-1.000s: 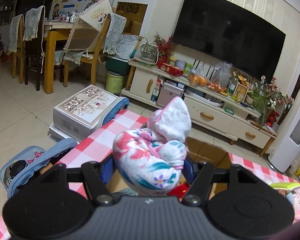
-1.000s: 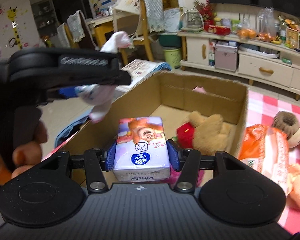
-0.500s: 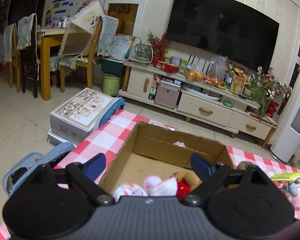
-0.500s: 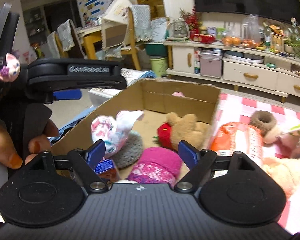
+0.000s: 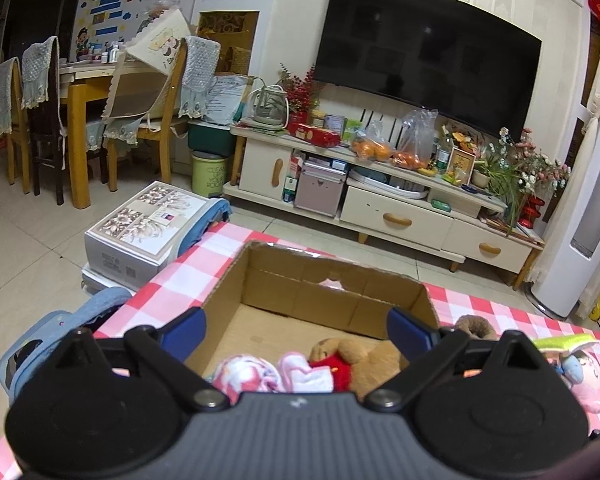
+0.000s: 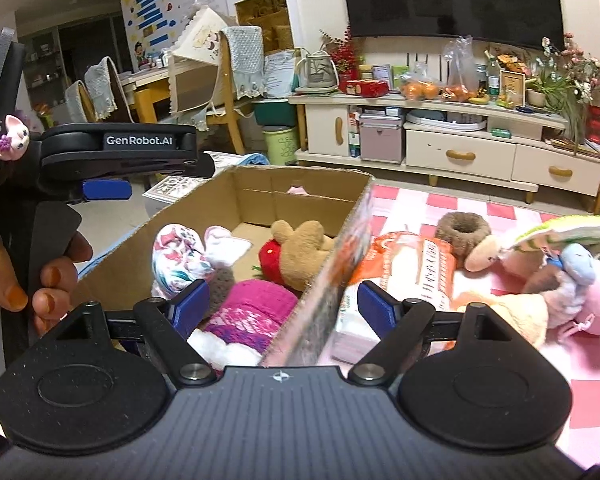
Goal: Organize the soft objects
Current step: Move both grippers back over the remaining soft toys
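Change since earlier frames: both tongs have just been opening; the floral cloth bundle (image 6: 178,258) and the tissue pack they carried are no longer between the jaws. The bundle now lies inside the open brown cardboard box (image 6: 300,184); the tissue pack cannot be made out.
Left tongs (image 5: 296,326): spread wide, nothing between the jaws, above the near end of the box.
Right tongs (image 6: 284,306): spread wide, empty, straddling the box's right wall.
Box contents: floral bundle by the left wall, magenta knitted item (image 6: 252,306) nearest the right tongs, tan plush bear with red top (image 6: 300,248) toward the middle.
Remaining objects: orange-and-white plastic-wrapped pack (image 6: 404,268) lies on the red-checked worktop (image 6: 580,396), touching or just beside the box's right wall; brown ring-shaped plush (image 6: 464,232) and pink plush toy (image 6: 588,312) lie further right of the box.
Governing relation: judged next item is the orange pack, right of the box and directly ahead of the right tongs' right jaw; its long axis runs roughly away from the tongs.
Nearer hand: right.
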